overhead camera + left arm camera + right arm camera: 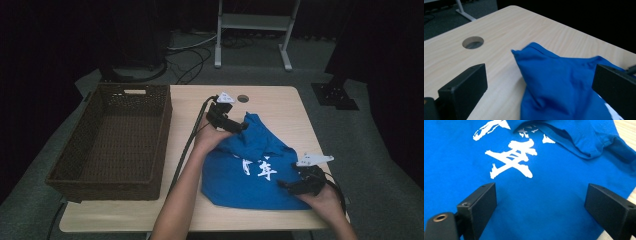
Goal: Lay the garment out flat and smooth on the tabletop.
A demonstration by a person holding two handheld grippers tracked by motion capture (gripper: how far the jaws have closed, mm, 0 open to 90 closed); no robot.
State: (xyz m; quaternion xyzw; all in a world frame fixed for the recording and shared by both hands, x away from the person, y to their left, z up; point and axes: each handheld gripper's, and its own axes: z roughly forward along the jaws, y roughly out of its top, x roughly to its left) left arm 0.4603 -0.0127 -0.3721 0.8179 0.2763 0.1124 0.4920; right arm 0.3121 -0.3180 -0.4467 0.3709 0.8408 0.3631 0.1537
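Shirt [250, 172] lies half folded on the table [280, 102], just right of the basket [117, 140], blue cotton with white print on top. We judge it light, limp and not fragile; it will sag and unfold from any single pinch, and a fold will slip open if we drag it across the smooth wood.

Our left gripper [239, 126] sits at the shirt's far peak, the side away from us and nearest the table's round hole [473, 42]. Its jaws stand wide apart with nothing between the pads; the bunched corner [524, 52] lies just ahead of them.

Our right gripper [290, 186] rests at the shirt's near right edge, jaws also spread wide over flat cloth; it seems to pinch nothing, though its pad tips are hard to make out.

We would take 2 holds on doubled cloth: the far bunched corner and the near hem, since layered edges give the pads more to bite than 1 flat sheet.
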